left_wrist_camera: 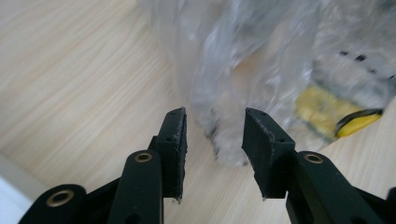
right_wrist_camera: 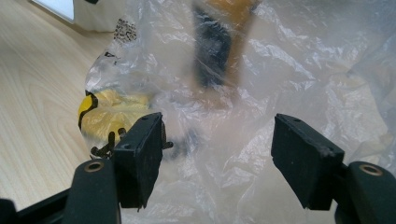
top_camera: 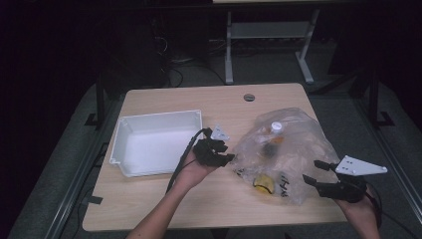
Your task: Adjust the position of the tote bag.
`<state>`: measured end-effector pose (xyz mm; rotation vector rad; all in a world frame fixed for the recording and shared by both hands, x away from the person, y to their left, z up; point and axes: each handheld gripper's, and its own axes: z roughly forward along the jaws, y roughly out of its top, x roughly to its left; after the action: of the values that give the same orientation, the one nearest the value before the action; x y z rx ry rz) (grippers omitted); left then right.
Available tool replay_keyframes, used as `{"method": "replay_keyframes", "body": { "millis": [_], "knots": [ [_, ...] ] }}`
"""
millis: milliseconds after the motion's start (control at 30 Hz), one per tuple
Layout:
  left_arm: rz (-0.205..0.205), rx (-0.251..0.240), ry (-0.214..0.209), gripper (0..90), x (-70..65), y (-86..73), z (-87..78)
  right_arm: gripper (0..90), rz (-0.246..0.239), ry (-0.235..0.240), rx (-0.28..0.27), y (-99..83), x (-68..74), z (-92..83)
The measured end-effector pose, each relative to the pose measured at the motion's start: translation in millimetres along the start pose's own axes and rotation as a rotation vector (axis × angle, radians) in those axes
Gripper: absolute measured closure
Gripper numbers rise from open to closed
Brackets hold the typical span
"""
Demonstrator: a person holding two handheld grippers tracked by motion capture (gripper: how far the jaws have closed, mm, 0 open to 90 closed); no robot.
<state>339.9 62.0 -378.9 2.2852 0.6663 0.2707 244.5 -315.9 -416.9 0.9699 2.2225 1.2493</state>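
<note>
Nearest us, our right gripper [top_camera: 314,172] sits at the near right edge of the clear plastic bag [top_camera: 291,149], jaws spread wide with crumpled film lying between them but neither pad pressing on it. Our left gripper [top_camera: 226,158] is at the bag's left edge, jaws about half apart; in the left gripper view a bunched corner of the film [left_wrist_camera: 224,140] stands in the gap, untouched by either pad, so it holds nothing.

The bag lies on the wooden table [top_camera: 164,204], right of centre. Through the film we make out a yellow packet [top_camera: 263,184], a dark item [top_camera: 269,149] and a white-capped bottle [top_camera: 275,127].

Further left and back stands the white bin [top_camera: 157,142], with nothing inside.

We judge that we are between grips on the bag, working to open it or move its contents toward the bin. Next we need a firm pinch on the film alone, each gripper taking one edge, without catching the items inside.
</note>
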Motion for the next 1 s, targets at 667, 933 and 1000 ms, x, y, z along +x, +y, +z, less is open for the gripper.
{"method": "replay_keyframes", "body": {
  "millis": [667, 933, 1000],
  "knots": [
    [0.068, -0.05, -0.061, 42.7, -20.5, 66.0, 6.3, 33.3, 0.002, -0.001, -0.011, 0.0, -0.9, -2.3],
    [0.077, -0.041, -0.054, 41.1, -21.7, 81.3, 18.7, 33.3, 0.002, 0.001, -0.019, 0.2, -1.3, -3.1],
    [0.071, -0.041, -0.049, 41.3, -21.4, 83.4, 22.1, 33.3, 0.004, 0.003, -0.021, 0.2, -1.3, -3.3]
  ]
}}
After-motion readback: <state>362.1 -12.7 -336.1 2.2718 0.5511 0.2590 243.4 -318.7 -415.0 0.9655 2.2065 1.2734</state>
